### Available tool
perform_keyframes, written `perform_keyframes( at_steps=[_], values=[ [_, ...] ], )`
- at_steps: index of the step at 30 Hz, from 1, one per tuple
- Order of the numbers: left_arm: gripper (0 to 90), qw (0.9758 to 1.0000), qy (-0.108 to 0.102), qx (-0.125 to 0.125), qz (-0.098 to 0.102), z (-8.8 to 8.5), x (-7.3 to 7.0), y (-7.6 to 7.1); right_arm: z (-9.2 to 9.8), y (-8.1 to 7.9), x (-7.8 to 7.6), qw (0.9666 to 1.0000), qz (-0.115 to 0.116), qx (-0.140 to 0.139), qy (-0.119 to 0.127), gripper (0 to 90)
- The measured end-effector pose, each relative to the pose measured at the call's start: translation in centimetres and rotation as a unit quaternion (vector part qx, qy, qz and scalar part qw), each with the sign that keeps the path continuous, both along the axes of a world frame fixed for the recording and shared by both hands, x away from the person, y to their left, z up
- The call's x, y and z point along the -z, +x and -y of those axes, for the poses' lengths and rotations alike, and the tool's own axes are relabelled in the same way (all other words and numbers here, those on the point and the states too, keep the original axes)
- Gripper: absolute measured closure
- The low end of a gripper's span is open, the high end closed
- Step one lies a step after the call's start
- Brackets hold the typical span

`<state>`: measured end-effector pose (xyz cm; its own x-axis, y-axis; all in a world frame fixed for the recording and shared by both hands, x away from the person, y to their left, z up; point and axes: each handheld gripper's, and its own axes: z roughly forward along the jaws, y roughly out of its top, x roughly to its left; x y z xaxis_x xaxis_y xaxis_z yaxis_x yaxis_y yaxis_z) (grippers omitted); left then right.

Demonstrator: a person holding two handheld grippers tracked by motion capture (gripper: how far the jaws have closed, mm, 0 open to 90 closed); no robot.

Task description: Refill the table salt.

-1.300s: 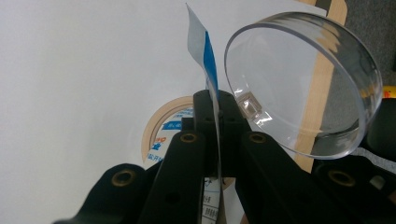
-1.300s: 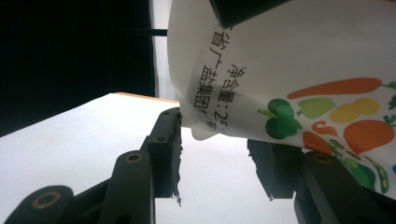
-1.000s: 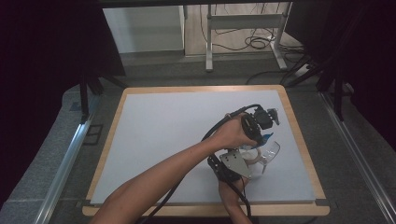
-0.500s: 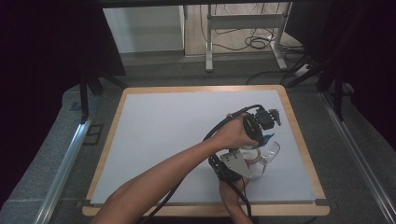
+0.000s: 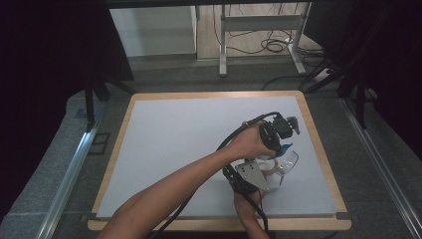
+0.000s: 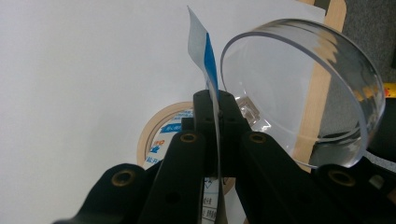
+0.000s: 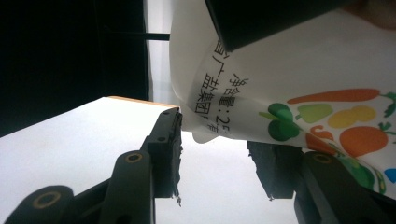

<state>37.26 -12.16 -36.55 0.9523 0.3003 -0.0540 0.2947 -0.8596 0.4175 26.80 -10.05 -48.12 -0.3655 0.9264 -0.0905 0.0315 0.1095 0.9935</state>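
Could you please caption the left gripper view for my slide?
Left gripper pinches a thin blue-and-white packet upright beside a tilted clear bowl, above a tape roll.

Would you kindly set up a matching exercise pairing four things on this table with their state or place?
Things:
1. Packet
2. Clear bowl
3. Tape roll
4. Right hand-held gripper

States:
A. Lies flat on the white table
B. Tilted up on its edge
C. Pinched between the shut jaws of the left hand-held gripper
D. Jaws apart, astride the packet's printed lower edge

Pairs: 1-C, 2-B, 3-A, 4-D
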Motion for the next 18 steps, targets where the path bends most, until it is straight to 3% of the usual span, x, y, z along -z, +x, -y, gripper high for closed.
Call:
perform_keyframes(
  at_steps=[18],
  values=[
    [90.0, 1.0, 0.005, -0.001, 0.002, -0.04, 0.25, 0.08, -0.23, 0.0, 0.21, 1.0, -0.004, 0.0, 0.004, 55.6]
  ],
)
